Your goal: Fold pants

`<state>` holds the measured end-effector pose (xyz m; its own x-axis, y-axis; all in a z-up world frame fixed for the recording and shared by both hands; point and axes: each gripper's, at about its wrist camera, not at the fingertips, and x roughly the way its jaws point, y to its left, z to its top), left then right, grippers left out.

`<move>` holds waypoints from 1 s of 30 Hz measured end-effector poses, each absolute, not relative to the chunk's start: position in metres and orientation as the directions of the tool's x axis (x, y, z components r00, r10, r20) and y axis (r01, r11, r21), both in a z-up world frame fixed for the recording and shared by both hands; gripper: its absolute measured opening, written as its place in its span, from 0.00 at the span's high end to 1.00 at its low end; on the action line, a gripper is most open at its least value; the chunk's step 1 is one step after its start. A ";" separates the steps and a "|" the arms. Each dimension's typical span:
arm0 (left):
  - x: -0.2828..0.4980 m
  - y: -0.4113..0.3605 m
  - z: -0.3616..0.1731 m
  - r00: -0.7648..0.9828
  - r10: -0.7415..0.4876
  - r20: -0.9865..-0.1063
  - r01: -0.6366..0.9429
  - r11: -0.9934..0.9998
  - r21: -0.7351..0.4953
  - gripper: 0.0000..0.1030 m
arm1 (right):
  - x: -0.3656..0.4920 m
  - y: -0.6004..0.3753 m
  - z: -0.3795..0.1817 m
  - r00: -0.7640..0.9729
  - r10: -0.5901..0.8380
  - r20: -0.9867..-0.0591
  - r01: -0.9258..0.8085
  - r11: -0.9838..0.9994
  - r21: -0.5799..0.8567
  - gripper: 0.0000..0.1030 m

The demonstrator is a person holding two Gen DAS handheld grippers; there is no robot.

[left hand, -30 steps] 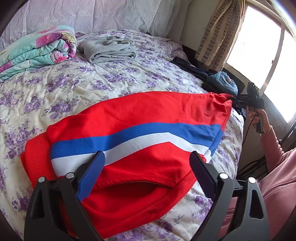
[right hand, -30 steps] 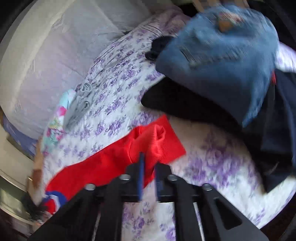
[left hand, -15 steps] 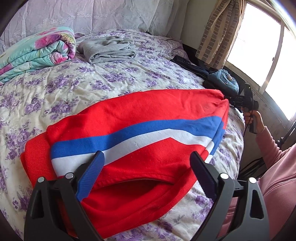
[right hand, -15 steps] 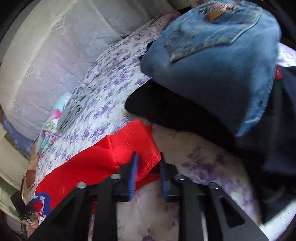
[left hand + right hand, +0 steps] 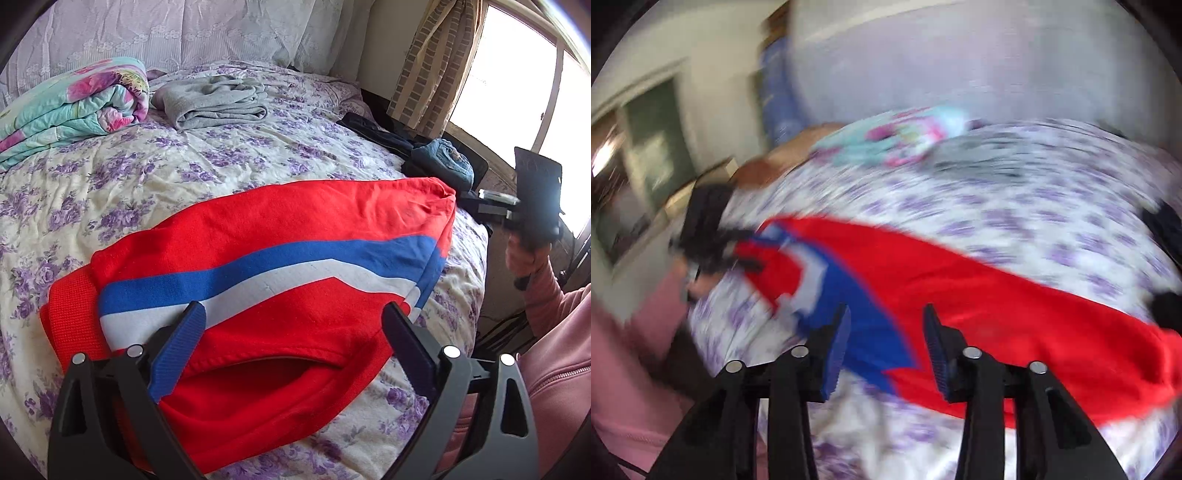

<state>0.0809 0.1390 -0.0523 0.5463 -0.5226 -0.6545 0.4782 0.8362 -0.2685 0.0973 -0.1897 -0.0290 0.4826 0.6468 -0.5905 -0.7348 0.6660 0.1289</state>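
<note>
Both grippers hold nothing. Left gripper [image 5: 291, 332] gapes wide over the red pants [image 5: 295, 236]. Right gripper [image 5: 886, 332], jaws just narrowing, is partly open above them.

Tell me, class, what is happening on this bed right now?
A person in a pink sleeve is folding red pants laid across a flowered bed. The left claw hovers open over the near end, gripping nothing. The right claw has let the far end go; its jaws stand apart, just closing somewhat, with nothing between them. The view is blurred.
</note>
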 end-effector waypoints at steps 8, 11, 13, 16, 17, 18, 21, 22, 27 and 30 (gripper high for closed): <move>0.079 0.144 -0.051 0.545 -0.554 -0.630 0.486 0.821 -0.301 0.09 | 0.080 -0.122 -0.051 0.397 0.575 -0.716 -0.872 0.479 -0.099 0.67; 0.079 0.143 -0.051 0.548 -0.549 -0.632 0.485 0.823 -0.294 0.09 | 0.082 -0.116 -0.059 0.404 0.537 -0.741 -0.878 0.454 -0.150 0.67; 0.078 0.143 -0.051 0.549 -0.545 -0.634 0.485 0.825 -0.290 0.09 | 0.082 -0.110 -0.062 0.390 0.520 -0.760 -0.890 0.426 -0.165 0.68; 0.078 0.143 -0.051 0.548 -0.544 -0.635 0.486 0.825 -0.289 0.09 | 0.082 -0.098 -0.066 0.408 0.478 -0.778 -0.887 0.408 -0.215 0.95; 0.078 0.143 -0.051 0.549 -0.544 -0.635 0.485 0.826 -0.288 0.09 | 0.080 -0.098 -0.064 0.414 0.480 -0.773 -0.887 0.406 -0.222 0.96; 0.078 0.143 -0.051 0.549 -0.543 -0.635 0.484 0.826 -0.289 0.09 | 0.076 -0.100 -0.059 0.427 0.487 -0.762 -0.884 0.403 -0.238 0.96; 0.078 0.143 -0.051 0.549 -0.548 -0.631 0.486 0.824 -0.292 0.09 | 0.062 -0.108 -0.045 0.403 0.529 -0.747 -0.899 0.382 -0.214 0.96; 0.078 0.144 -0.050 0.549 -0.553 -0.627 0.487 0.821 -0.298 0.09 | 0.058 -0.108 -0.048 0.378 0.533 -0.757 -0.910 0.365 -0.197 0.96; 0.071 0.146 -0.034 0.545 -0.559 -0.624 0.490 0.817 -0.304 0.09 | 0.055 -0.100 -0.072 0.384 0.446 -0.808 -0.911 0.325 -0.253 0.71; 0.066 0.135 -0.007 0.549 -0.592 -0.590 0.532 0.792 -0.299 0.09 | 0.065 -0.116 -0.034 0.326 0.568 -0.756 -0.923 0.366 -0.123 0.42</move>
